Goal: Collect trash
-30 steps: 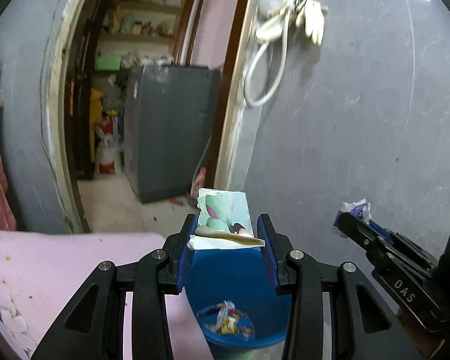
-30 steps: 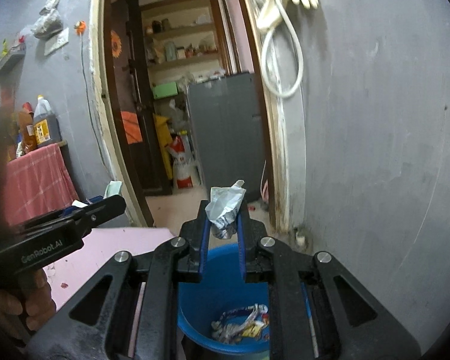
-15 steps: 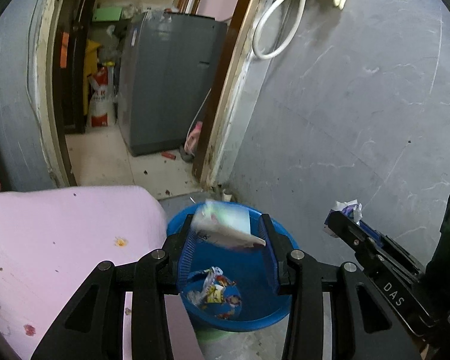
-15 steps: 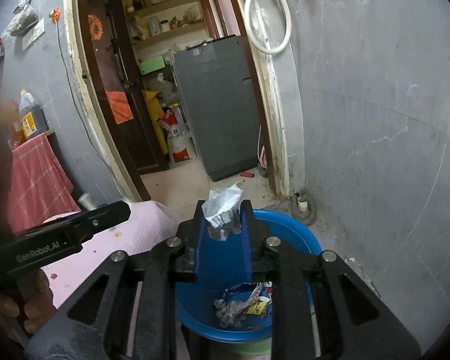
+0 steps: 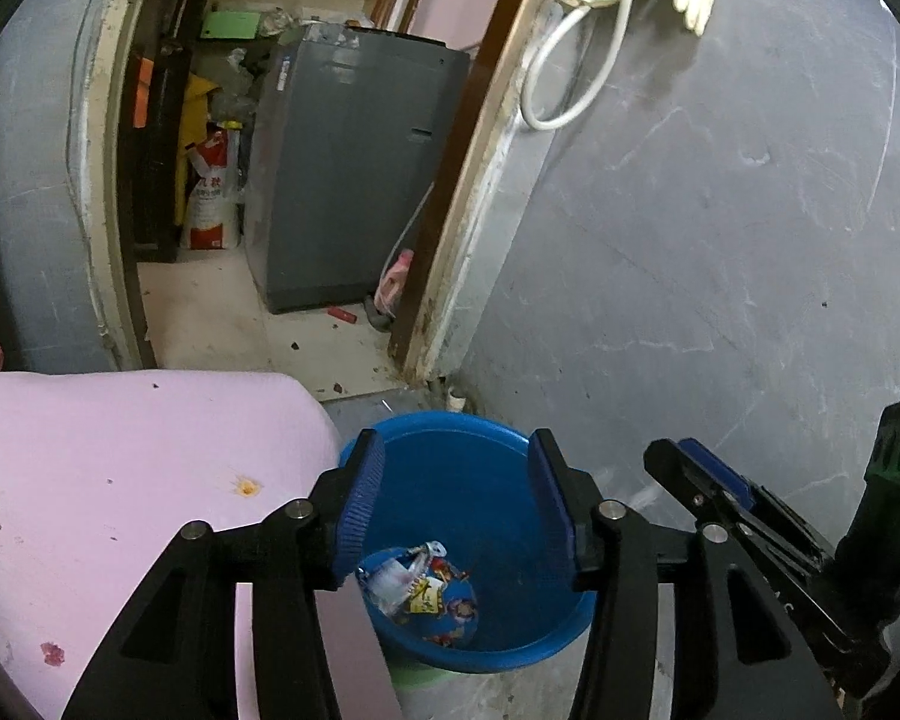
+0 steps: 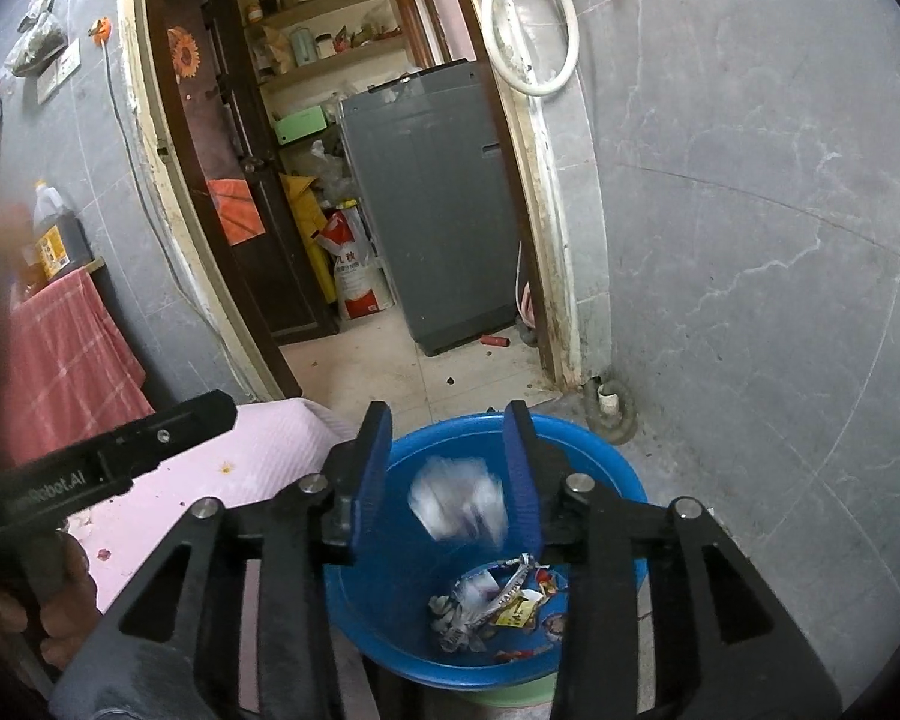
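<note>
Only the right wrist view shows a blurred wrapper (image 6: 457, 504) between the right gripper's (image 6: 447, 468) spread fingers, above the blue bin (image 6: 606, 474); the left gripper (image 5: 453, 495) gapes empty.

left tool (image 5: 453, 501): opened, paper gone | right tool (image 6: 447, 477): opened, wrapper (image 6: 457, 507) falling, blurred | both lowered over blue bin (image 6: 600, 474)

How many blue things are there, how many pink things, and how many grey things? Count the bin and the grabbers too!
Blue: 3 - the bin, the left gripper pads, the right gripper pads.
Pink: 1 - the cloth-covered surface.
Grey: 1 - the washing machine.
Total: 5.
</note>
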Demonstrator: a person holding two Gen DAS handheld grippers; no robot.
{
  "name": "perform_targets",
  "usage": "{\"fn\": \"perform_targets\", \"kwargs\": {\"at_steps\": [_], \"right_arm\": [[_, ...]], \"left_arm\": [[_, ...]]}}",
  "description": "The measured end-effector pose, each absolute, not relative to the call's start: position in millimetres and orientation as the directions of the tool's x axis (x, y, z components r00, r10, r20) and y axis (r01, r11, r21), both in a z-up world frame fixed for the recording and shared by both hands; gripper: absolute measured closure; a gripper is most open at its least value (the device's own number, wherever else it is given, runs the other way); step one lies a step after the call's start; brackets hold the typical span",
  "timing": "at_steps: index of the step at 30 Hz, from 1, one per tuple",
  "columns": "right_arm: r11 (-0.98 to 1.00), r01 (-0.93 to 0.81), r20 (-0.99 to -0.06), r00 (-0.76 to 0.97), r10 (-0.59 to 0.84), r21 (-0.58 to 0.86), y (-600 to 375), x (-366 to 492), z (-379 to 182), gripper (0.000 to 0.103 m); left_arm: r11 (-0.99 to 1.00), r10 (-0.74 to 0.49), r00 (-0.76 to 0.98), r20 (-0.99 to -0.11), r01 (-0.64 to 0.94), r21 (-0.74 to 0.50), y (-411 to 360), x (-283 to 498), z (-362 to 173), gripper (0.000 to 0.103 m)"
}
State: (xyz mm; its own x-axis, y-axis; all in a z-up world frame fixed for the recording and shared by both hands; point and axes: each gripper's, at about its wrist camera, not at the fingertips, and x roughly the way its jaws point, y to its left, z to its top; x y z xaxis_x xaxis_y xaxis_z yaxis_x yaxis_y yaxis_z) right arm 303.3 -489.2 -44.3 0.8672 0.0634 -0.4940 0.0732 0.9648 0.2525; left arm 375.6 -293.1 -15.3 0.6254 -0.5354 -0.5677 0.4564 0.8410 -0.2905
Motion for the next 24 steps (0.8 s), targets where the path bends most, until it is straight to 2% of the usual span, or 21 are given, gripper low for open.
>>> {"fn": "perform_targets", "kwargs": {"at_steps": [5,10,15,17,21,24], "right_arm": [[0.964,0.076,-0.469,0.881,0.054,0.254,-488,297,-38,0.055],[0.966,0.084,-0.435,0.9,0.032,0.245,-486,288,-26,0.042],[0.97,0.098,-0.388,0.922,-0.004,0.224,-482,276,-9,0.025],[0.97,0.102,-0.374,0.927,-0.012,0.22,-480,272,-4,0.019],[0.972,0.109,-0.342,0.939,-0.031,0.209,-475,260,9,0.004],[0.973,0.105,-0.323,0.946,-0.034,0.206,-471,252,15,0.0]], "left_arm": [[0.854,-0.518,0.661,-0.542,0.434,-0.286,-282,373,-5,0.048],[0.866,-0.499,0.694,-0.519,0.41,-0.285,-269,369,6,0.039],[0.884,-0.468,0.731,-0.496,0.386,-0.265,-257,363,18,0.014],[0.891,-0.453,0.748,-0.485,0.374,-0.256,-251,358,22,0.007],[0.903,-0.429,0.78,-0.455,0.357,-0.238,-238,347,29,0.004],[0.911,-0.412,0.805,-0.427,0.349,-0.221,-226,335,35,0.003]]}}
